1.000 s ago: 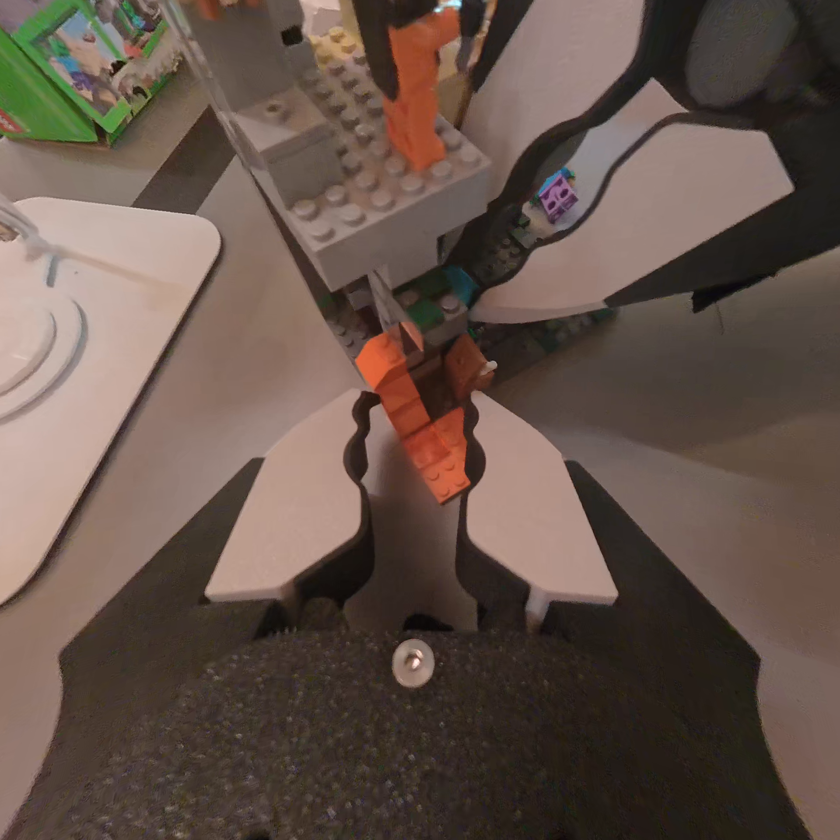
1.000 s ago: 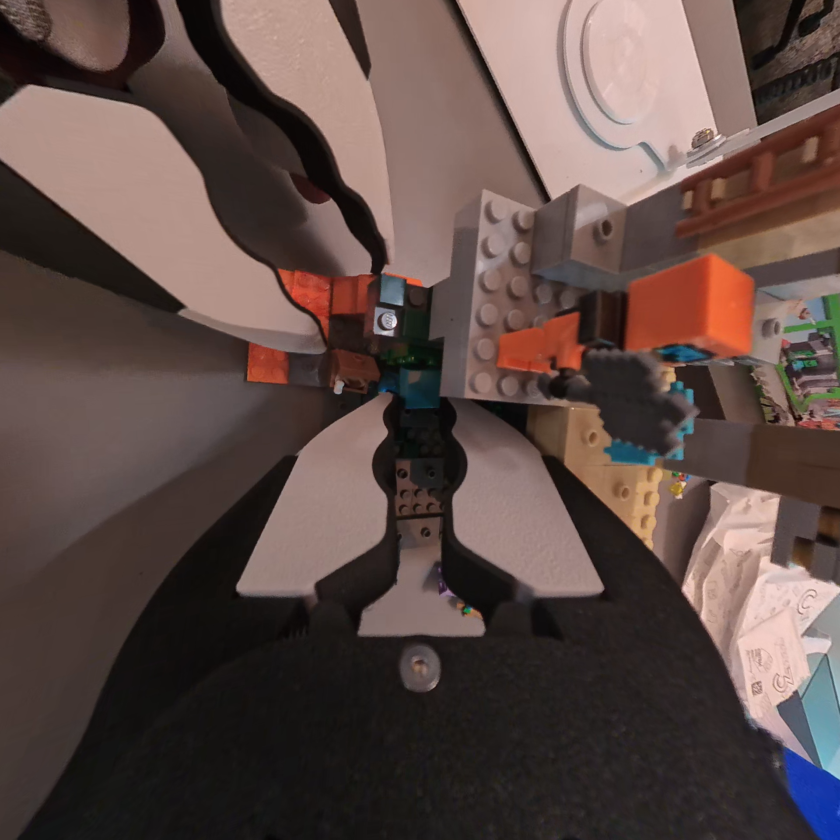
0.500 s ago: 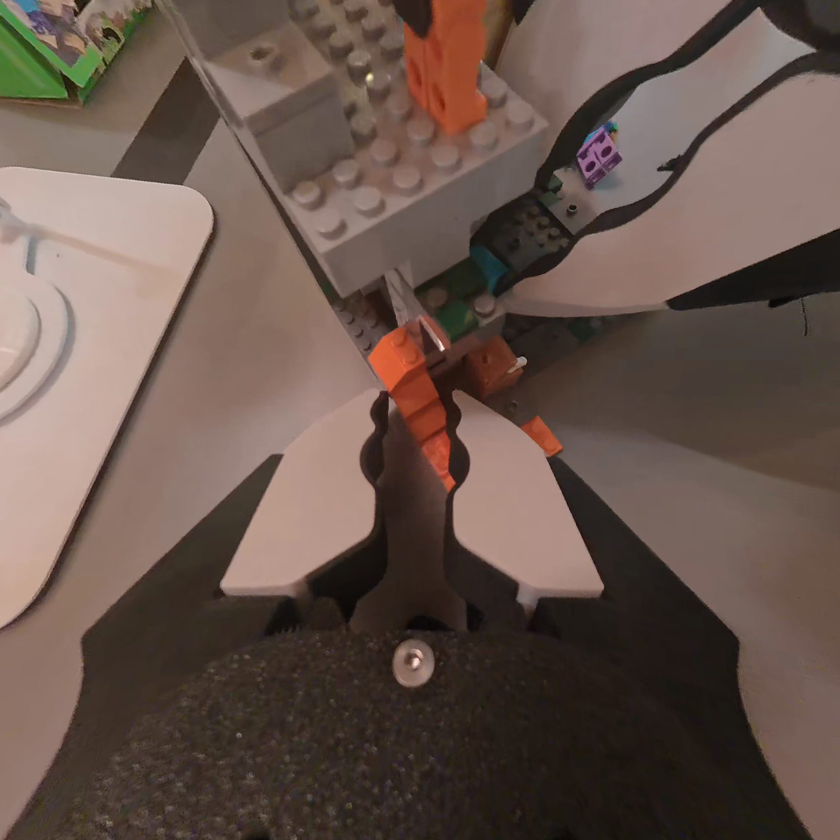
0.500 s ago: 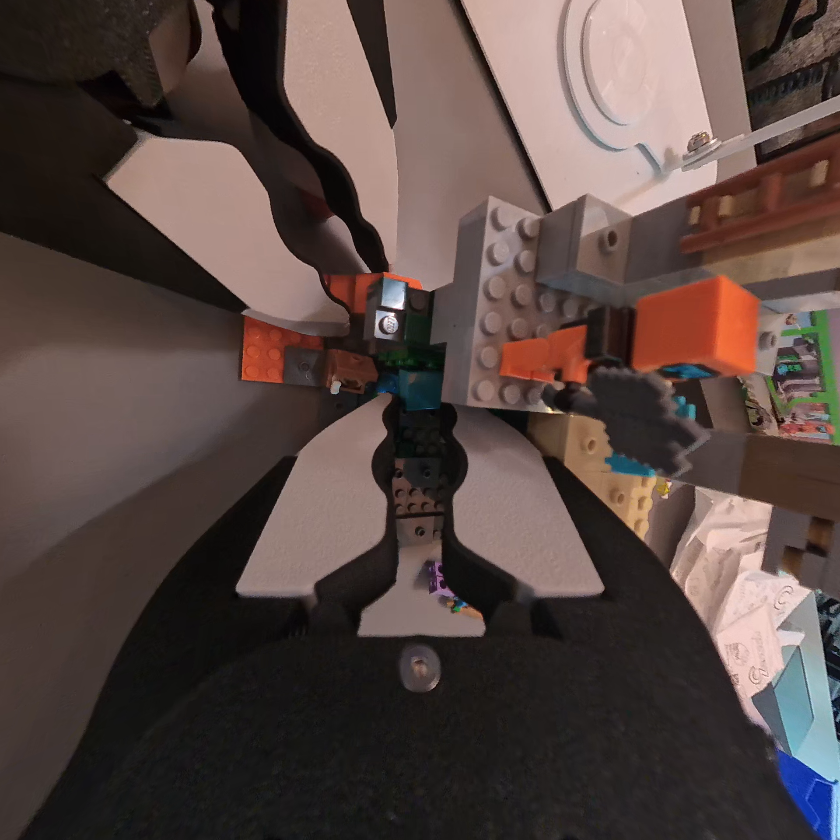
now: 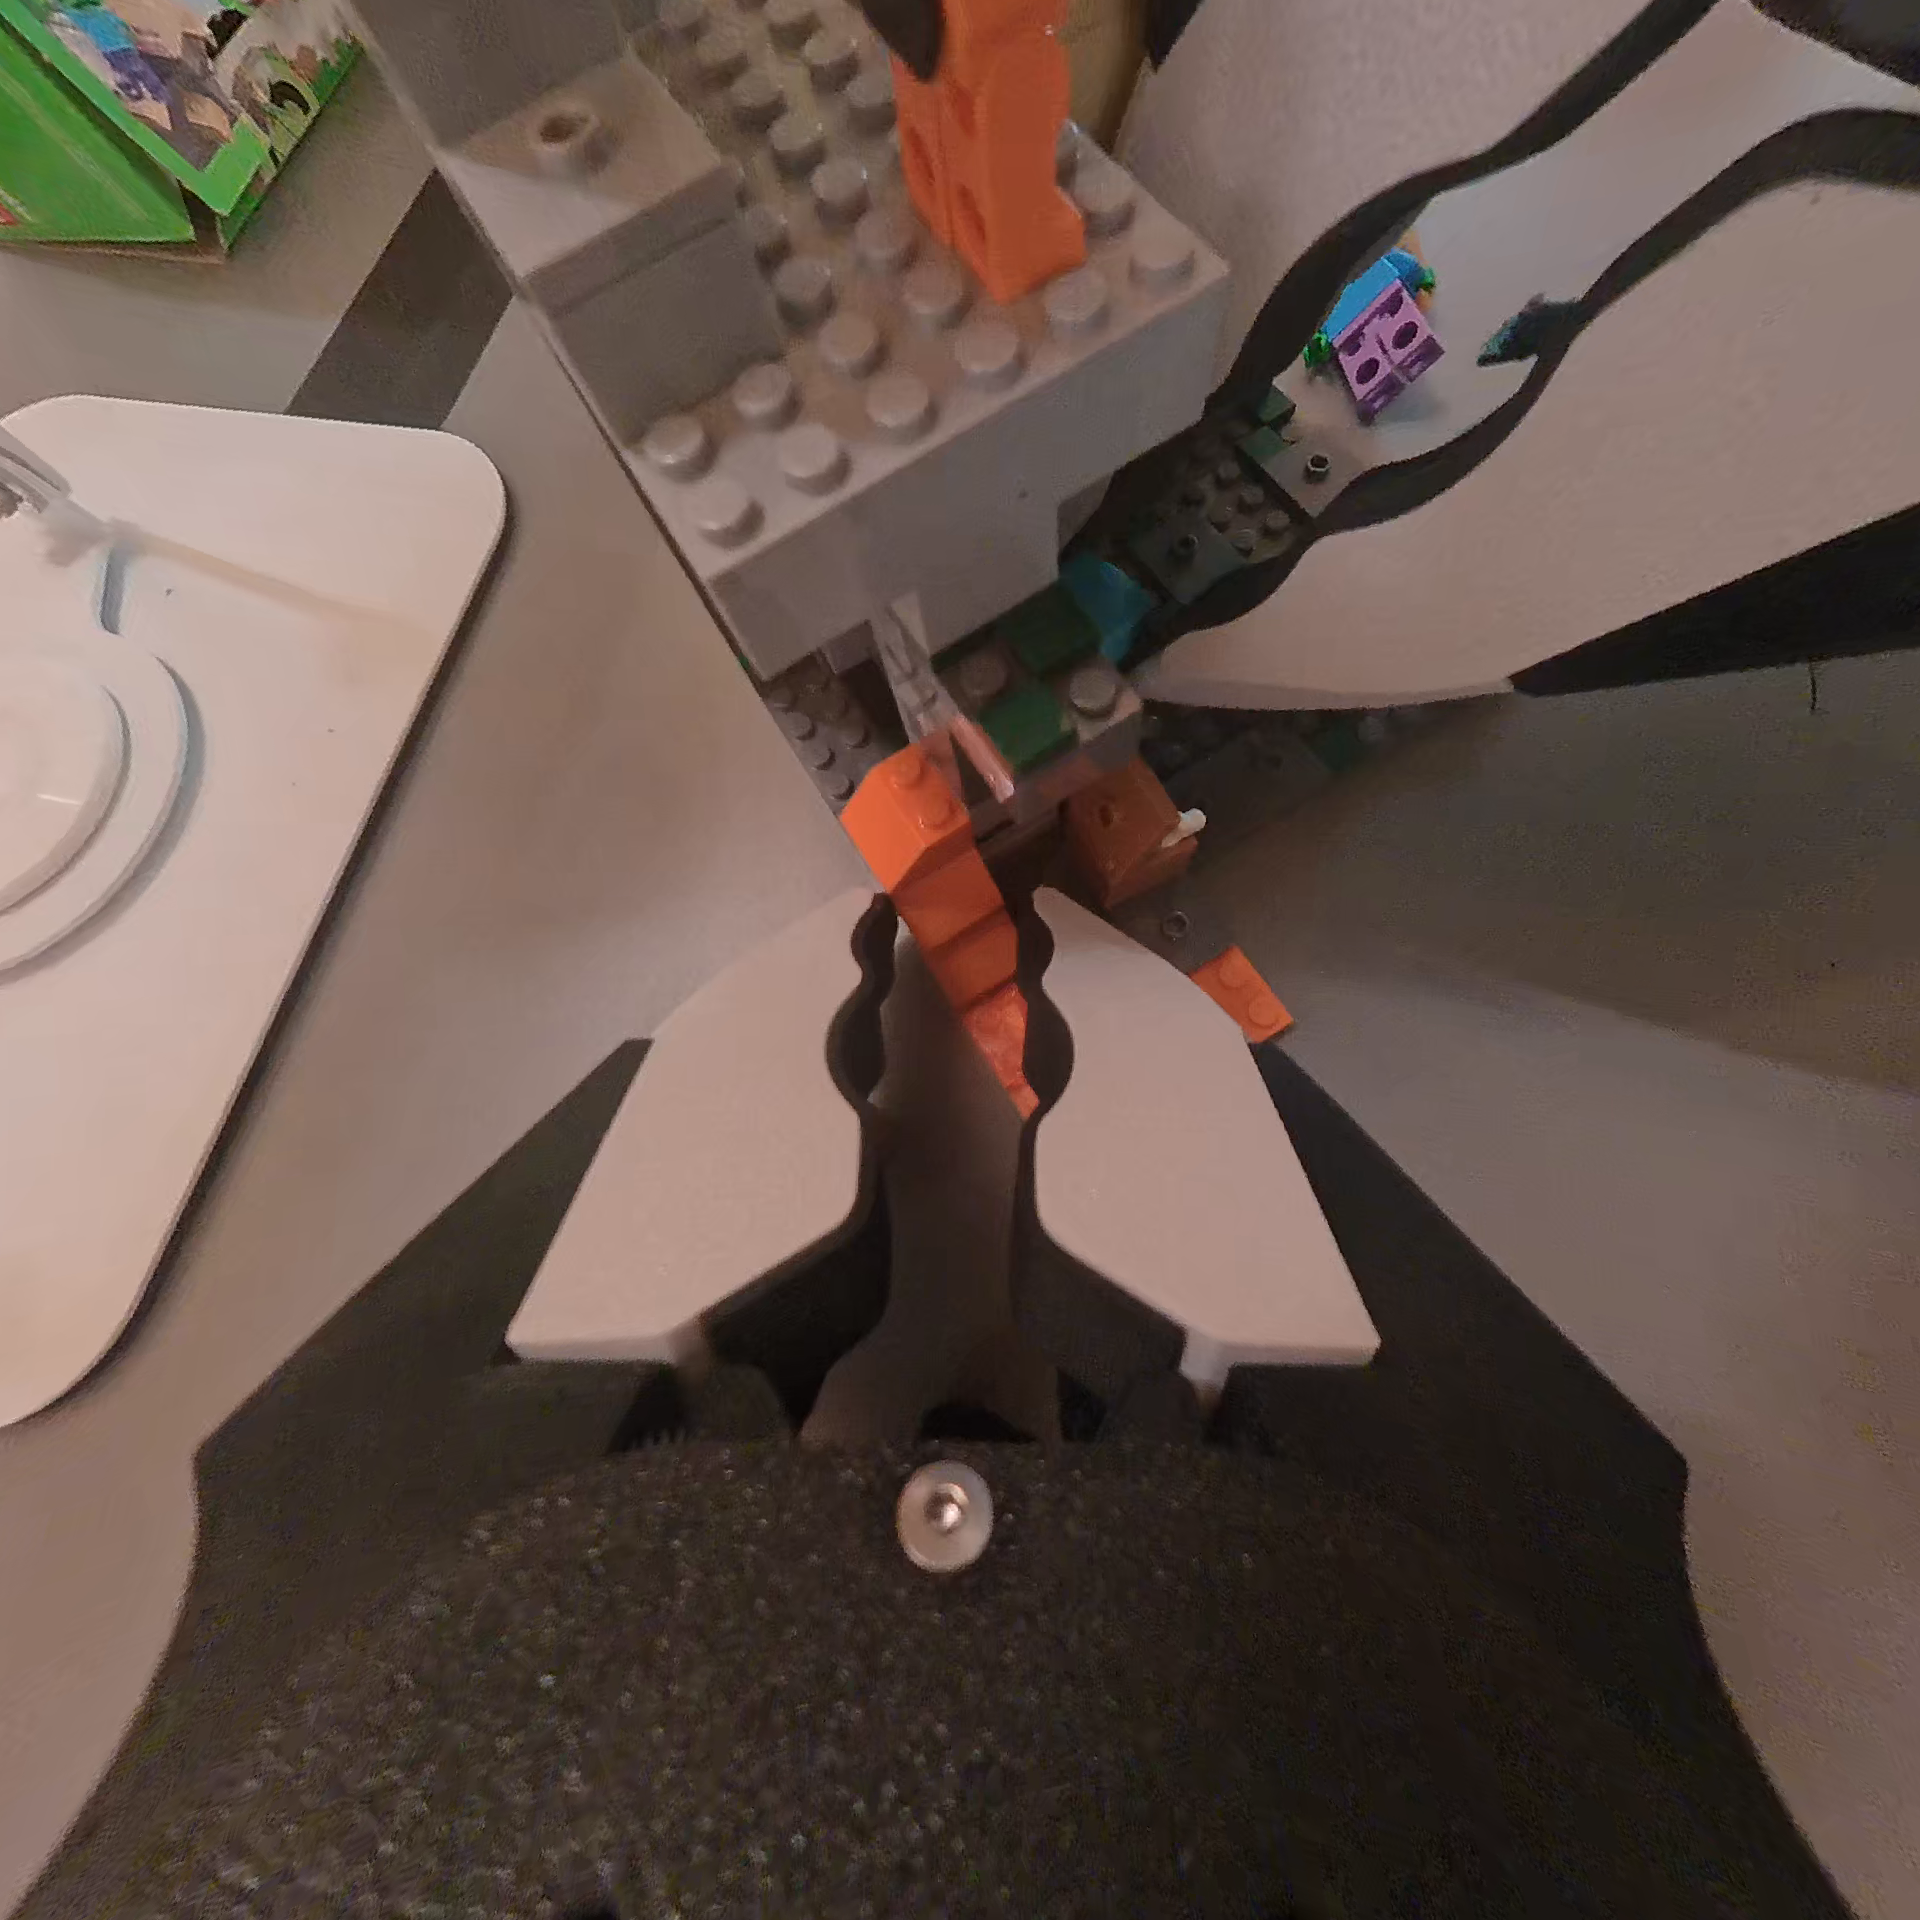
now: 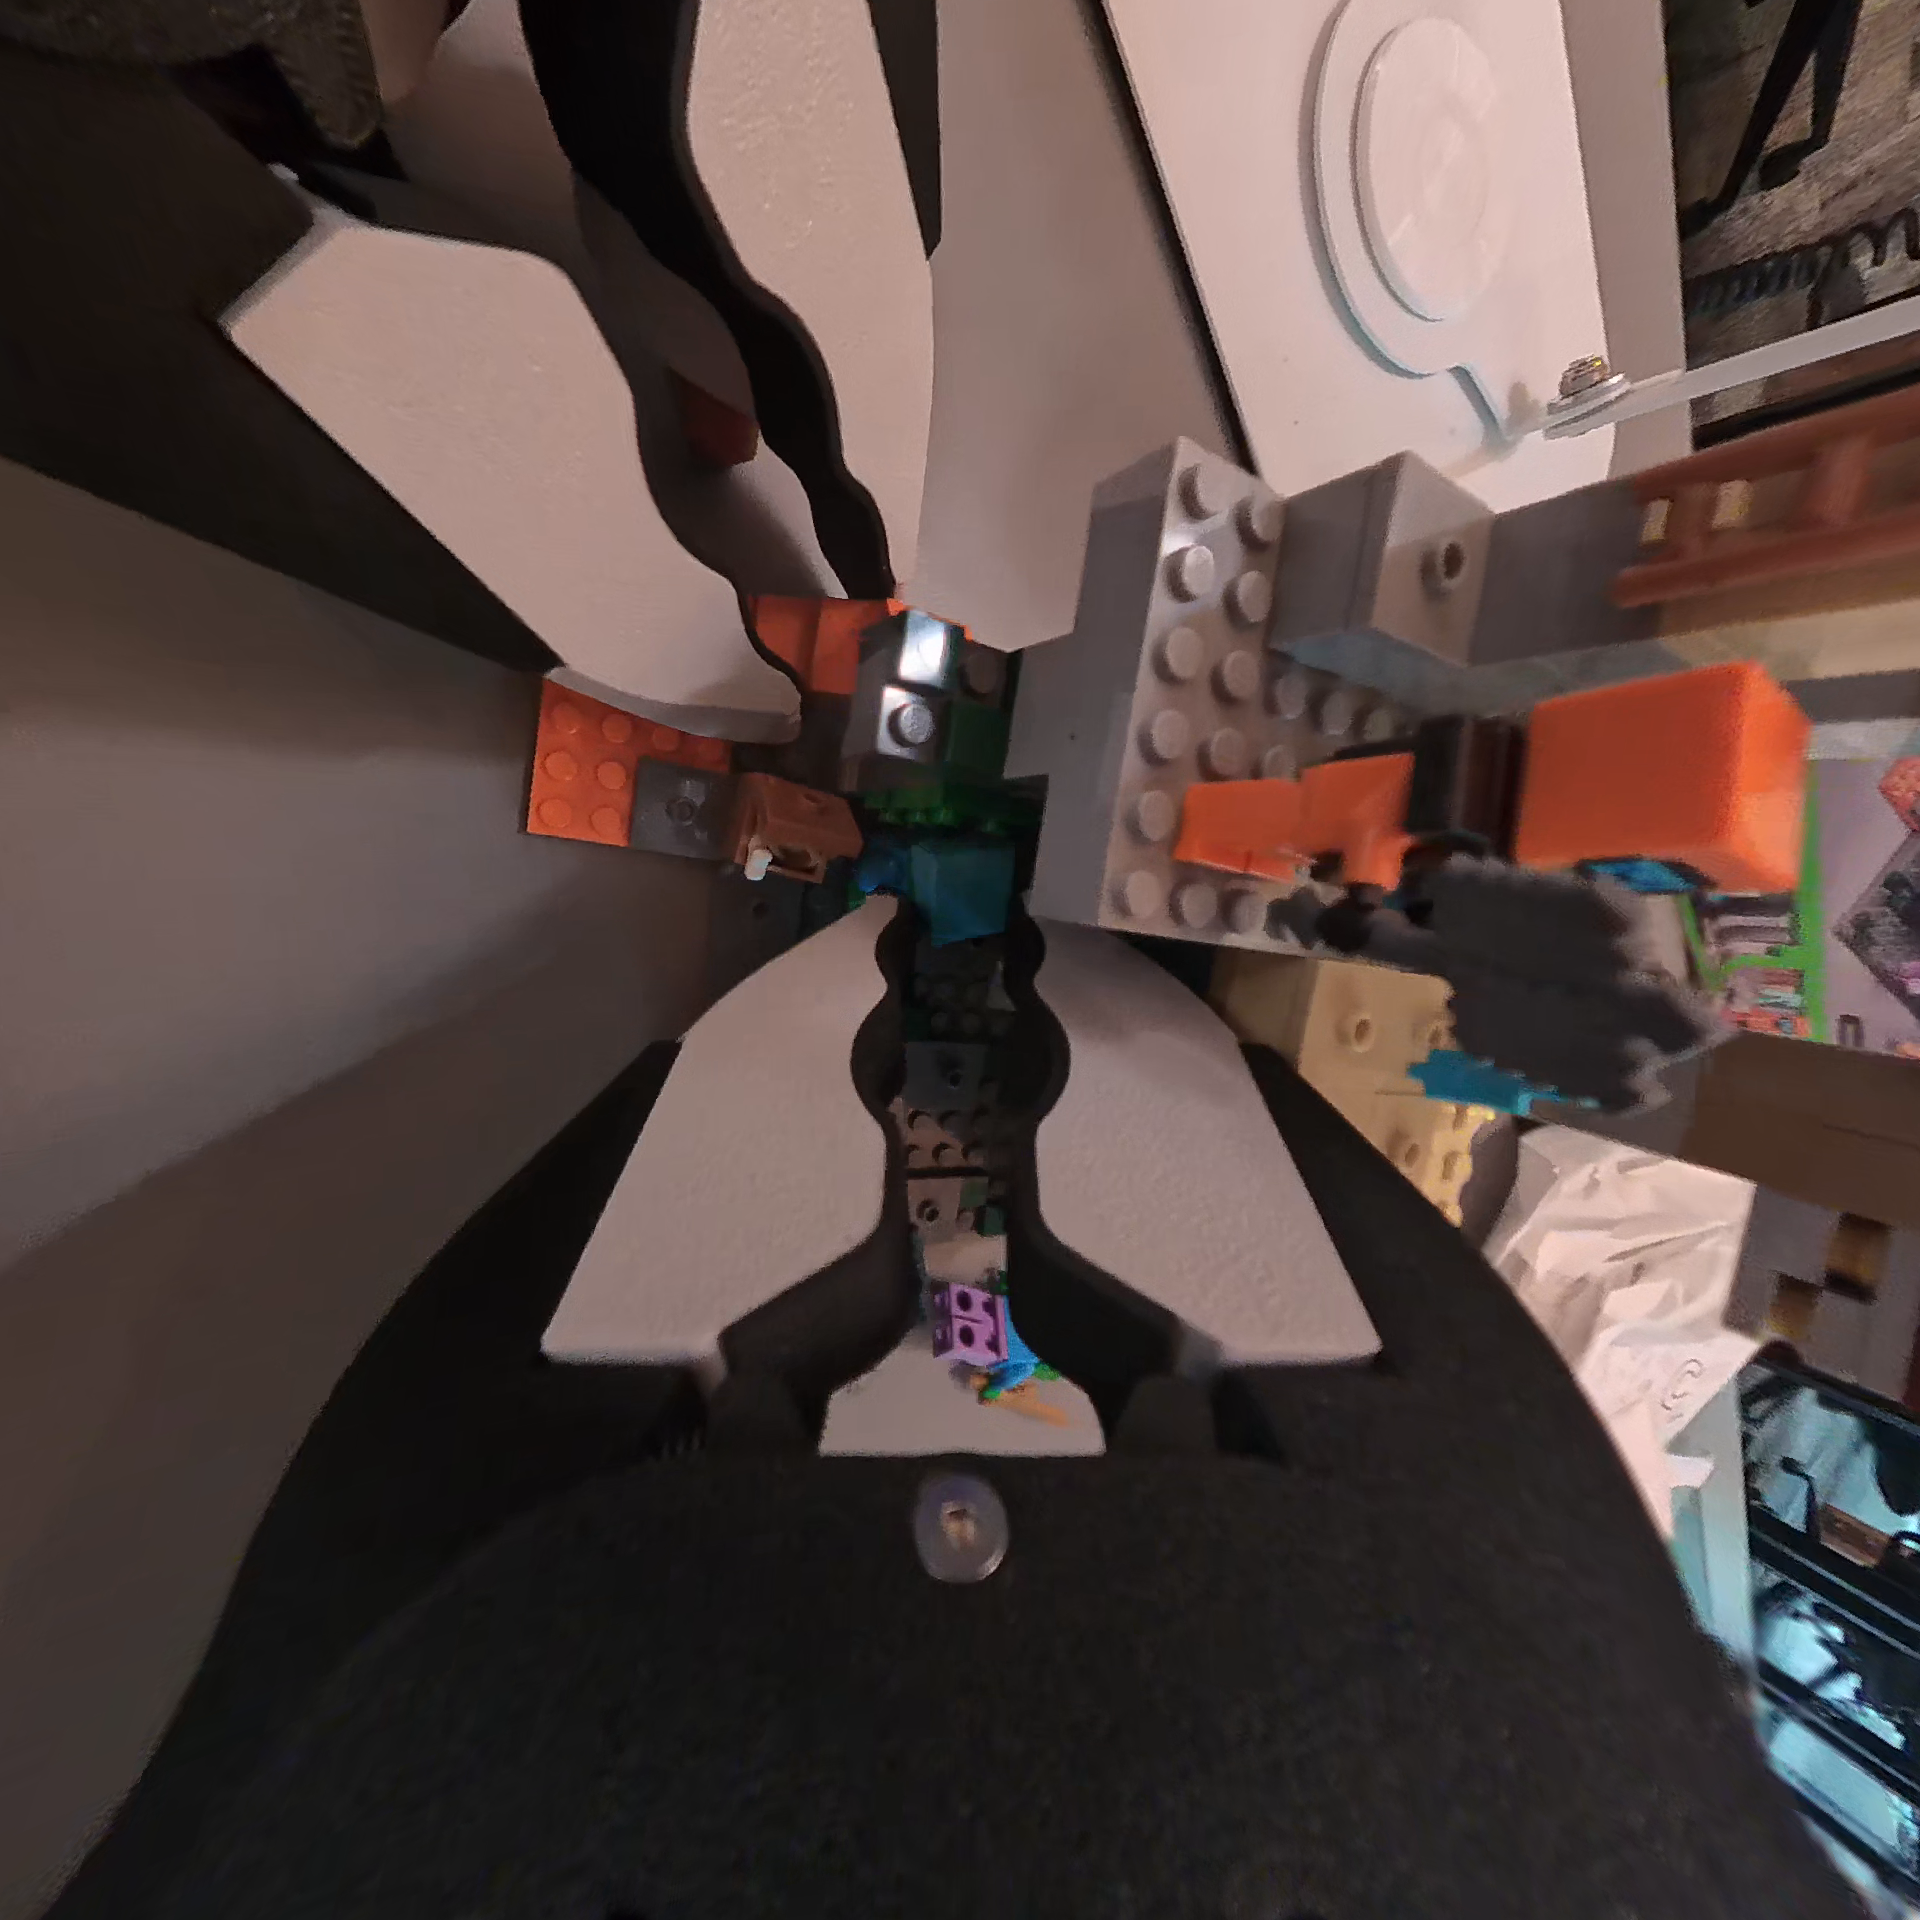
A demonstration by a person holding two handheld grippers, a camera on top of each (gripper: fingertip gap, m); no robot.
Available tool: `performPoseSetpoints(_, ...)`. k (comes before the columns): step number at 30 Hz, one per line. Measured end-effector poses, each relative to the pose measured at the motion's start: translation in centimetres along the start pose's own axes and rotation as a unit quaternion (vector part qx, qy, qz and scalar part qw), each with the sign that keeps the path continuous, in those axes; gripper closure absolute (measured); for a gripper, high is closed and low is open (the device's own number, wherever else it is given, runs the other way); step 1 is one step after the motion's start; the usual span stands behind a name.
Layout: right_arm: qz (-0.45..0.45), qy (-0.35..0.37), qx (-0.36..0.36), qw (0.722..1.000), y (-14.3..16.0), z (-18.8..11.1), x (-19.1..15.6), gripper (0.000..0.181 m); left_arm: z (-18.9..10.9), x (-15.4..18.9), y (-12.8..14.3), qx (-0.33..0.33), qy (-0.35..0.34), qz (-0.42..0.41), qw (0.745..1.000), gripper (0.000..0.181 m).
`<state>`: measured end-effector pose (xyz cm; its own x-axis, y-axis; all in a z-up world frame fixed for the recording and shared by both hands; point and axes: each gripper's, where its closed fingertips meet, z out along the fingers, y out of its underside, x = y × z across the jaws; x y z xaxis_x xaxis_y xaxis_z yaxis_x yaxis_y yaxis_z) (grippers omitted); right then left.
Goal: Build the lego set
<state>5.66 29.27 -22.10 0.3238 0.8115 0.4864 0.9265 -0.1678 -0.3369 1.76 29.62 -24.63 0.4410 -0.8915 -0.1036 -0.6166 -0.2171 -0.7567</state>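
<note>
The lego build [image 5: 914, 436] at 12 o'clock is pinched from both sides, its orange slope [image 5: 951, 914] by the left gripper [image 5: 956, 914] and its dark base [image 6: 956, 997] by the right gripper [image 6: 956, 914], and a printed green box [image 5: 114, 145] is seen at 10 o'clock.

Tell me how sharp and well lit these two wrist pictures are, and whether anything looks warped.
Left wrist view: dim warm light, fairly sharp on the grey studded plate, wide-angle bending at the white board. Right wrist view: equally dim, soft blur on the orange figure and the right-edge clutter, strong edge warping.
</note>
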Motion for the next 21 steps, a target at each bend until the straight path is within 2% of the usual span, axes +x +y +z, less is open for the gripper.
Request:
performPoseSetpoints(6,-0.010,0.008,0.005,1.000,0.01,0.02,0.04,0.165,-0.01,0.00,0.01,0.000,-0.001,-0.001,1.000,0.159)
performPoseSetpoints(21,0.047,0.015,-0.007,0.999,0.41,-0.52,0.27,0.166,-0.06,0.14,-0.01,0.003,0.003,-0.008,1.000,0.159)
